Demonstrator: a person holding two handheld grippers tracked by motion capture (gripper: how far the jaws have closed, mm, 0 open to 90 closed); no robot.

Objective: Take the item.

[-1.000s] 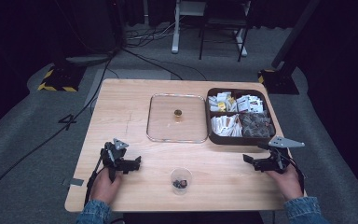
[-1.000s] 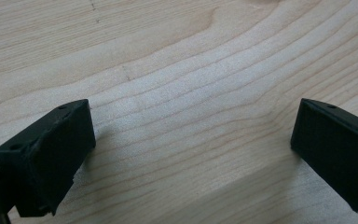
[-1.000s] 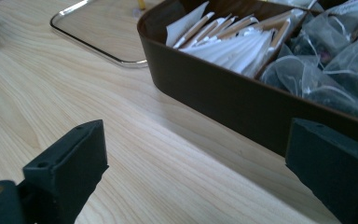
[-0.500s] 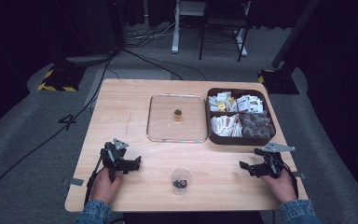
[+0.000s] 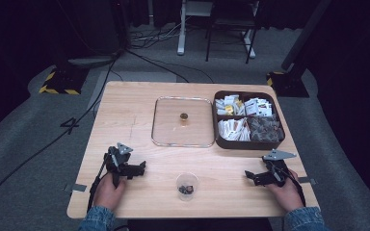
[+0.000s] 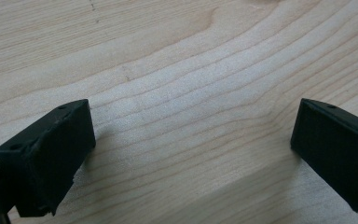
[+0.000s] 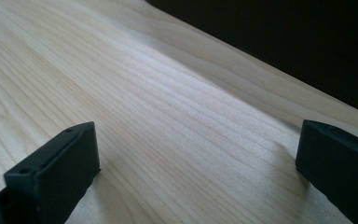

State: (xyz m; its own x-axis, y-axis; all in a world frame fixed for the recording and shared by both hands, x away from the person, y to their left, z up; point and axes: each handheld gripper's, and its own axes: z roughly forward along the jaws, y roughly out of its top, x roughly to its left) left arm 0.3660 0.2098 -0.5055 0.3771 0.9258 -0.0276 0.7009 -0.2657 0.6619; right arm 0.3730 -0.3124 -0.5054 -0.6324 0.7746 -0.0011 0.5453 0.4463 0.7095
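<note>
Resting low on the wooden bench [image 5: 125, 120], the left hand-held gripper [image 5: 137, 169] and the right hand-held gripper [image 5: 251, 177] both have their jaws spread wide with nothing but bare wood between them, as each gripper view shows. Between the two, near the front edge, stands a small clear cup [image 5: 187, 186] with something dark inside. Farther back sits a clear tray [image 5: 164, 130] with a small brown thing [image 5: 184, 116] in its middle, and just beside it on the right is a dark box [image 5: 248, 144] full of packets.
</note>
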